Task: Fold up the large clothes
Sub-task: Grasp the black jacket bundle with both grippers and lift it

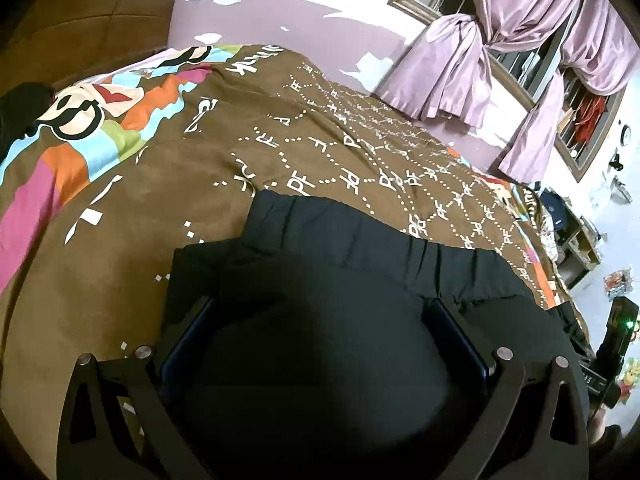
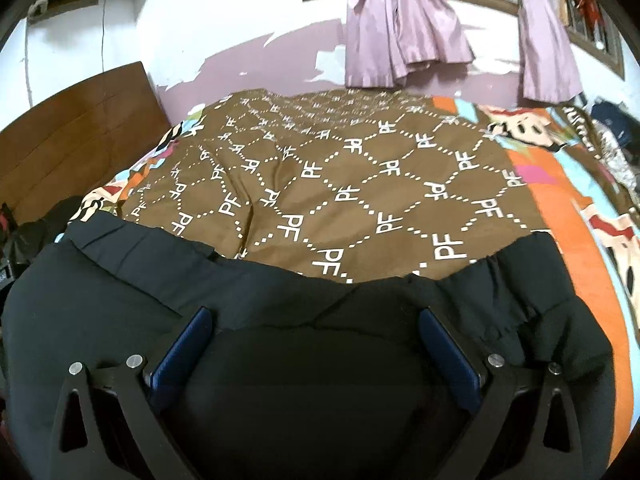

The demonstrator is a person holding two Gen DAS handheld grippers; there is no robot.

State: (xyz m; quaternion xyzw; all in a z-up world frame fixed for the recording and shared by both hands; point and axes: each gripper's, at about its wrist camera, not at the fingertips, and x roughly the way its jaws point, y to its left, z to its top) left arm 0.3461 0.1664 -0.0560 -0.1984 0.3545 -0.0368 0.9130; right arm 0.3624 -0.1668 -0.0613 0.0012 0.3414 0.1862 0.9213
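Note:
A large black garment (image 1: 340, 264) lies on a bed covered by a brown patterned bedspread (image 1: 200, 168). In the left wrist view my left gripper (image 1: 320, 312) is open, its blue-padded fingers (image 1: 188, 340) spread wide over the black cloth, low above or on it. In the right wrist view the same black garment (image 2: 304, 320) fills the near half, its elastic-gathered edge toward the bedspread (image 2: 360, 184). My right gripper (image 2: 316, 320) is open too, fingers (image 2: 184, 352) wide apart over the cloth. Neither gripper pinches any fabric.
A wooden headboard (image 2: 68, 140) stands at the bed's left. Pink curtains (image 2: 400, 32) hang on the far wall by a window. Another dark cloth (image 1: 24, 100) lies near the headboard. Shelves and clutter (image 1: 576, 236) stand past the bed's right side.

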